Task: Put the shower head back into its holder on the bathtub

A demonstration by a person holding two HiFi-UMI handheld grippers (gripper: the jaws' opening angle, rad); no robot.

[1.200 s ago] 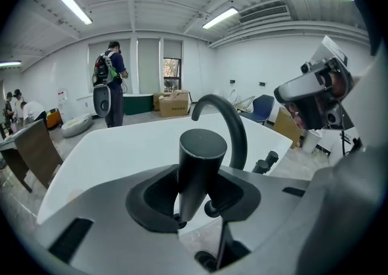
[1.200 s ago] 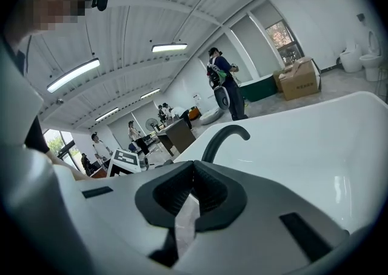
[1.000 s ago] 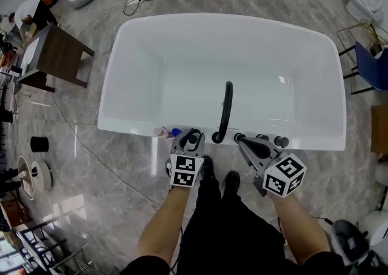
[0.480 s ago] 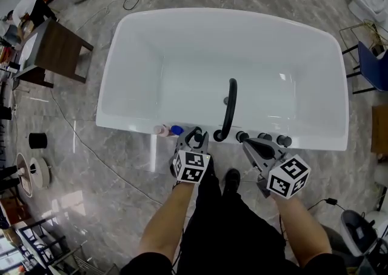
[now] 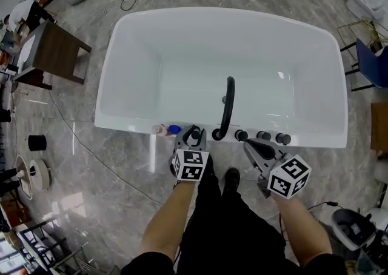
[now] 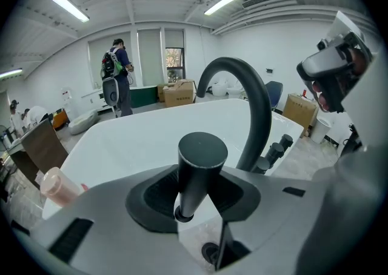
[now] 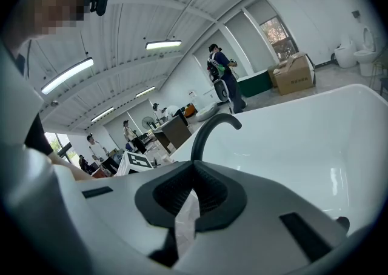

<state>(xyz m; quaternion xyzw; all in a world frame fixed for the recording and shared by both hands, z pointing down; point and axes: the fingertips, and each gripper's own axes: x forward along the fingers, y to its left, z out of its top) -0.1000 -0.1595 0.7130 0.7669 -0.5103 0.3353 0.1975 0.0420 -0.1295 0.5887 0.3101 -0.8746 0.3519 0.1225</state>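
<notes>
- bathtub (image 5: 130,123): white, lying across the floor; black faucet (image 5: 227,107) arching up from its near rim.
- left gripper (image 5: 193,135): hovering over the rim just left of the faucet's base, jaws clenching on the shower head.
- shower head (image 6: 199,171): black, tapered, standing nearly upright between the pads, wide flat end up, narrow end pointing down just above a dark round opening (image 6: 208,254) in the rim, beside the faucet.
- right gripper (image 5: 250,144): resting just right of the faucet's base, jaws pressing together, holding nothing.
- knobs (image 5: 263,136): black, sitting in a row right of the faucet.
- pink bottle (image 5: 160,129): lying on the rim, further left of the faucet than the left gripper.
</notes>
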